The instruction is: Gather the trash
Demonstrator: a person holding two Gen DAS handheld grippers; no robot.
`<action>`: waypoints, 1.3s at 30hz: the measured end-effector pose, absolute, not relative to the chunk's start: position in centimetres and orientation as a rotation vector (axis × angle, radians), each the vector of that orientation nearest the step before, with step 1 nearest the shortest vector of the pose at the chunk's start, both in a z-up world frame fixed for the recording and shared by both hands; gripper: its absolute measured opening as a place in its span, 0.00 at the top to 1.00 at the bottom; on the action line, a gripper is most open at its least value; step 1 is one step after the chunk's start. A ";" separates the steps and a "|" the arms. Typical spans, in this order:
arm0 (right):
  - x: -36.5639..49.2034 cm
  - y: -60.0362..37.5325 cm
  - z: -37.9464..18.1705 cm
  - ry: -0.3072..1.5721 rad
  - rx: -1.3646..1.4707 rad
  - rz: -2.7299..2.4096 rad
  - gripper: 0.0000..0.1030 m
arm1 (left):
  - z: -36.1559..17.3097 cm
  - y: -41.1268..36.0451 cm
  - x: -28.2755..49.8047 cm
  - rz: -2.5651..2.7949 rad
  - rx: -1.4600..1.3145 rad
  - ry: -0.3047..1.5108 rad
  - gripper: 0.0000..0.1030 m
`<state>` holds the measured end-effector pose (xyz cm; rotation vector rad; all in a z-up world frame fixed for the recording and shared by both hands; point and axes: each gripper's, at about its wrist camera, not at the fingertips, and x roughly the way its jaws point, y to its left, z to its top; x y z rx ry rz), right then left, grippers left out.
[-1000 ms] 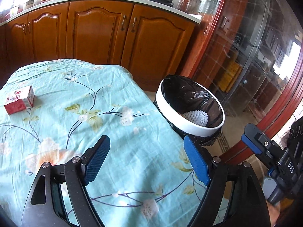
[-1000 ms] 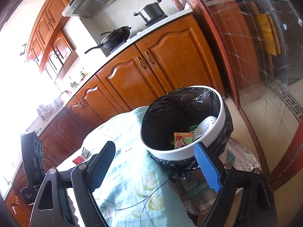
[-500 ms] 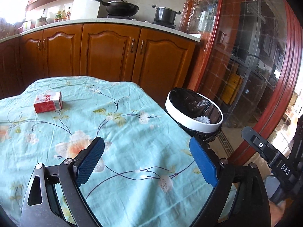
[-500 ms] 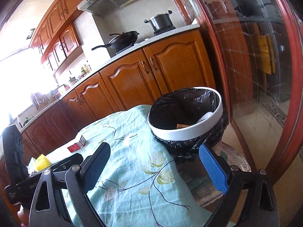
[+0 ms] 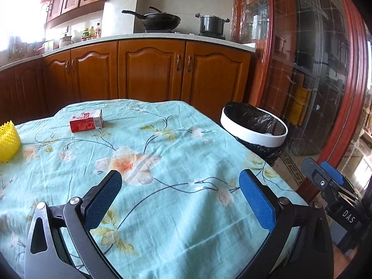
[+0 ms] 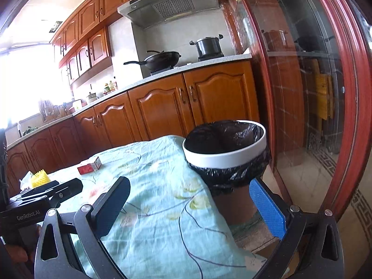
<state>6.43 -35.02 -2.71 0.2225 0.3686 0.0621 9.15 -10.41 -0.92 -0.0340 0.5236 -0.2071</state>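
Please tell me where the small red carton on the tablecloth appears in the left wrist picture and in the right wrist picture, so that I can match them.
Left wrist view: the red carton lies upper left, on the far part of the tablecloth.
Right wrist view: the red carton lies left of centre, small, on the far part of the tablecloth.
Shared landmark: the trash bin with a white rim, beside the table.

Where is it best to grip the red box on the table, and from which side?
Probably across the short width of the red box, coming from above: it lies flat on the tablecloth, and its narrow sides fit the open left gripper.
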 end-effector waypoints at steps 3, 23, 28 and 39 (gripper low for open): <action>6.0 -34.9 -3.0 0.362 0.219 0.061 0.00 | -1.2 -10.3 8.6 -0.187 -0.021 0.510 0.00; 4.5 -33.0 -2.5 0.314 0.163 0.095 0.00 | -0.9 -10.1 6.5 -0.124 0.015 0.432 0.00; 4.4 -32.9 -2.5 0.310 0.165 0.101 0.00 | -0.8 -10.2 6.2 -0.125 0.020 0.427 0.00; 4.4 -32.8 -2.4 0.312 0.169 0.117 0.00 | -0.7 -10.3 6.0 -0.126 0.020 0.432 0.00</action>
